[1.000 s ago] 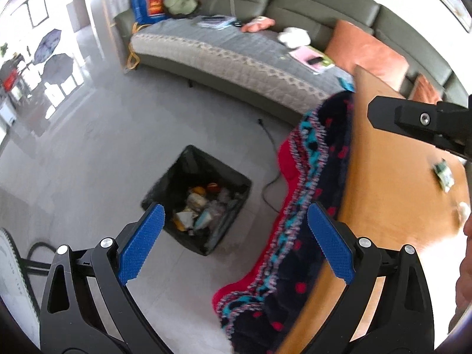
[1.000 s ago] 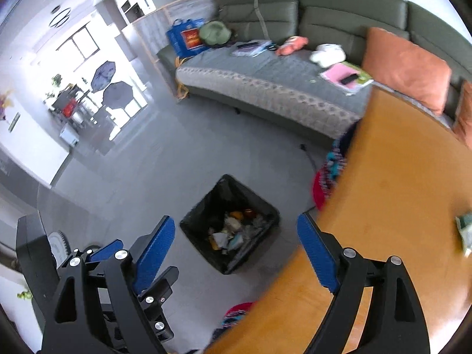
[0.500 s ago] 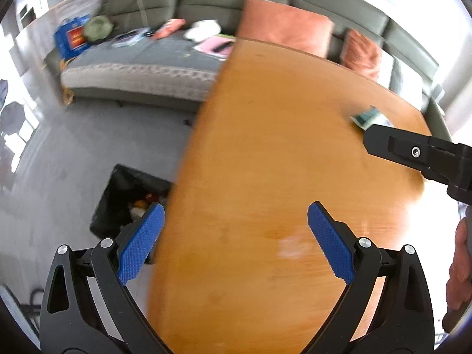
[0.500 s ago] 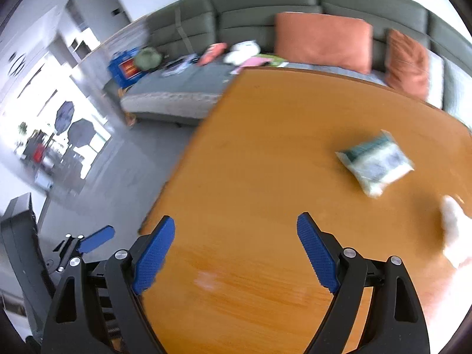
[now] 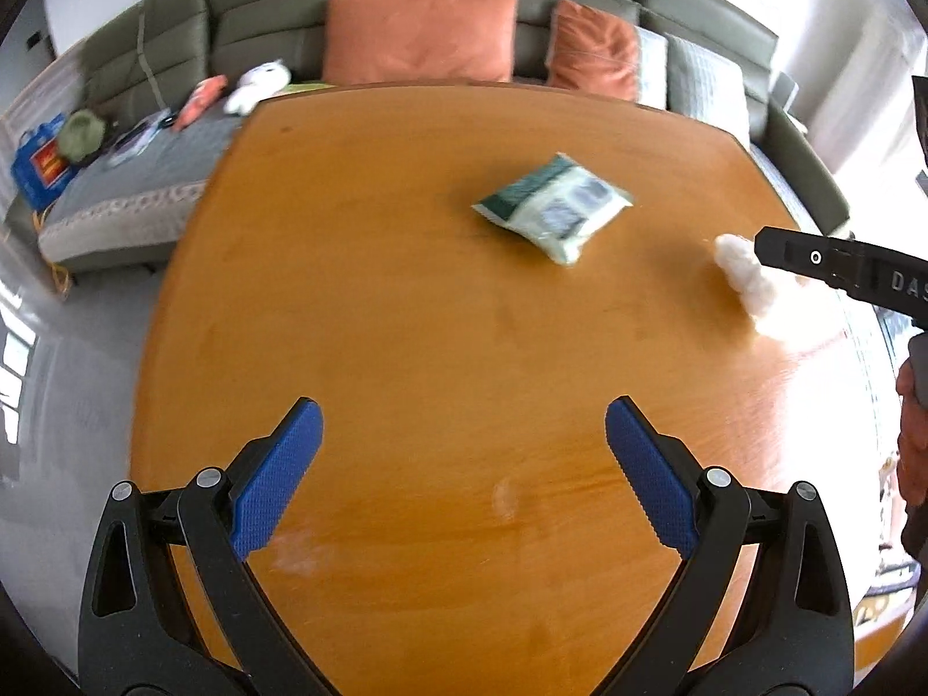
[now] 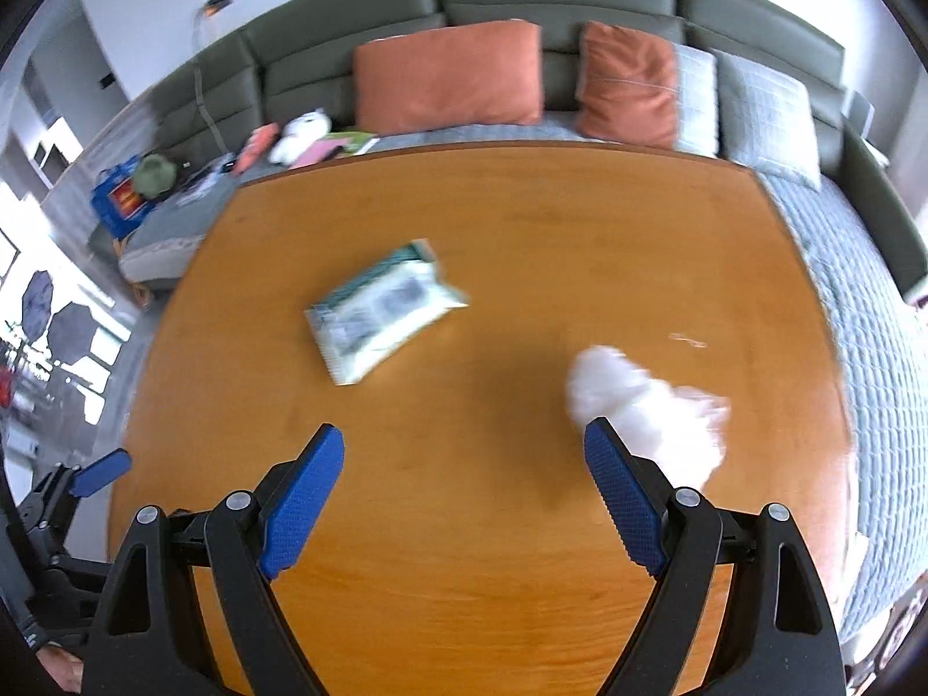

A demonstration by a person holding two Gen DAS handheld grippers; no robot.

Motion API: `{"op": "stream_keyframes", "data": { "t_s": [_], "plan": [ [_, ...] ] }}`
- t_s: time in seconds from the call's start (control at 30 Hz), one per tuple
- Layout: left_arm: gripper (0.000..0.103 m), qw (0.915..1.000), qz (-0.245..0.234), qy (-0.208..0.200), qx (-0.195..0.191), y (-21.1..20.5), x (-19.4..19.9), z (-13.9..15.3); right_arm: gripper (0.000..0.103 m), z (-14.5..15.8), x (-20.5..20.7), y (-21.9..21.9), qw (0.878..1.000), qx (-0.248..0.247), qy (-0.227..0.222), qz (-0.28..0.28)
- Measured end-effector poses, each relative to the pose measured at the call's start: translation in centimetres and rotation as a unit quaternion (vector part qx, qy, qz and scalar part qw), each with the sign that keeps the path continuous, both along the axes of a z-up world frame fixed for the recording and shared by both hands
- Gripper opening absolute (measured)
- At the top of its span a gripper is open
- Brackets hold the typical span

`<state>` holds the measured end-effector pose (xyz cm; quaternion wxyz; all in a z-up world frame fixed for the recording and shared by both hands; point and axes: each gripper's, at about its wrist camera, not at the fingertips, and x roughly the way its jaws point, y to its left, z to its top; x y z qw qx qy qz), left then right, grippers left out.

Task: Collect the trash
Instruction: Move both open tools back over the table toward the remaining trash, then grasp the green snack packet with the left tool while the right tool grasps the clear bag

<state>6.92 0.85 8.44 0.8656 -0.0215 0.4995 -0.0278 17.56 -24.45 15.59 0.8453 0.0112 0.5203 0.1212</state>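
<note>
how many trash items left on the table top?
2. A green-and-white plastic packet lies toward the far middle of the orange wooden table. A crumpled white tissue wad lies apart from it, just beyond the right gripper's right-hand finger. The near table edge is out of view.

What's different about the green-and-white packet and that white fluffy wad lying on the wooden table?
The packet is flat, with straight edges and printed green and white panels; the white wad is crumpled, lumpy and plain.
The packet covers more of the table than the wad in both views.
The packet lies nearer the middle of the table; the wad sits towards its right side, just beyond the right hand-held gripper's finger.
Both rest loose on the bare wood, apart from each other, neither held.
</note>
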Motion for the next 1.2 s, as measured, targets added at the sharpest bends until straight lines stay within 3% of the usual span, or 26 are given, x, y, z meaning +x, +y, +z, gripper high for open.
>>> {"op": "stream_keyframes", "data": {
  "t_s": [0.23,0.43,0.47,0.57,0.63,0.7,0.9,1.2],
  "plan": [
    [0.095,0.9987,-0.045,0.012,0.018,-4.2,3.7,-0.6,0.085,-1.9,2.6,-3.7,0.999,-0.026,0.019,-0.001],
    [0.095,0.9974,-0.065,0.024,0.021,-5.9,6.5,-1.0,0.085,-5.7,5.0,-4.9,0.997,-0.043,0.068,0.015],
    [0.095,0.9971,-0.068,0.025,0.023,-6.0,7.0,-1.0,0.083,-6.3,5.2,-5.0,0.996,-0.042,0.075,0.013],
    [0.095,0.996,-0.079,0.025,0.031,-6.2,8.4,-1.1,0.064,-7.7,5.5,-5.4,0.995,-0.044,0.089,0.007],
    [0.095,0.9946,-0.091,0.027,0.042,-6.2,9.3,-1.2,0.058,-8.7,5.6,-5.7,0.993,-0.04,0.109,-0.004],
    [0.095,0.9926,-0.104,0.027,0.056,-6.4,10.6,-1.3,0.051,-9.1,5.4,-5.8,0.993,-0.054,0.103,-0.011],
    [0.096,0.9869,-0.143,0.034,0.065,-7.4,14.7,-2.4,0.042,-8.8,5.1,-6.5,0.995,-0.038,0.094,-0.024],
    [0.095,0.9711,-0.205,0.052,0.111,-10.1,19.9,-5.6,0.041,-8.4,4.4,-7.6,0.995,-0.025,0.083,-0.049]
  ]
}}
